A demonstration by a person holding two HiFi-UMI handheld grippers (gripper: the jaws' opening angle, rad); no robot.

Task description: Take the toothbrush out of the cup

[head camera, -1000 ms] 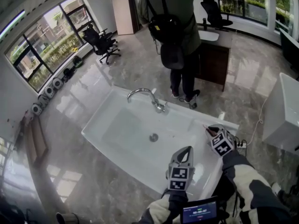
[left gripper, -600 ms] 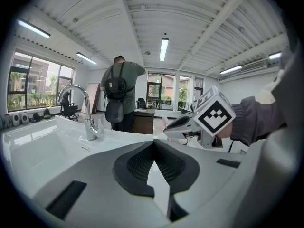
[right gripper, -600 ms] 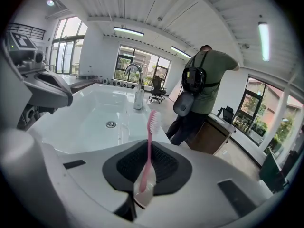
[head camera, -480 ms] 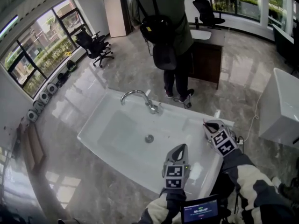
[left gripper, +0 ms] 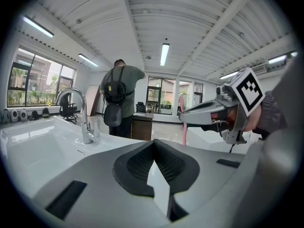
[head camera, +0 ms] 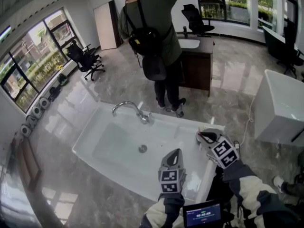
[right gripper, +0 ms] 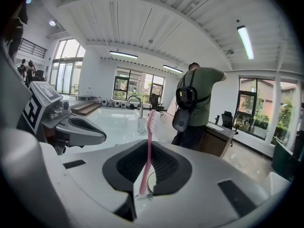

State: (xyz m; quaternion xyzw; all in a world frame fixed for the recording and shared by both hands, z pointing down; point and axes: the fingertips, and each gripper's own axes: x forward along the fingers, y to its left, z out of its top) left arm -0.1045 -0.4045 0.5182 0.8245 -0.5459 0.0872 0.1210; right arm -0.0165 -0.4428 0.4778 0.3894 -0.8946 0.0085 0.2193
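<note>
Right tool [right gripper: 151, 175], jaws just closed further, holds toothbrush [right gripper: 150, 137] upright, bristles up.

Person [head camera: 156, 13], head clipped by top edge

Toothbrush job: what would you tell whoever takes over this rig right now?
Left tongs: shut and empty, over the near edge of the sink.
Right tongs: have just been closing, now shut on the pink toothbrush, bristles up, over the sink's right end.
Cup: not clearly visible in any view, so I can't confirm the handle's end is out of it.
Done: toothbrush gripped.
Left: check that it is clear of the cup, then probably set it down.
</note>
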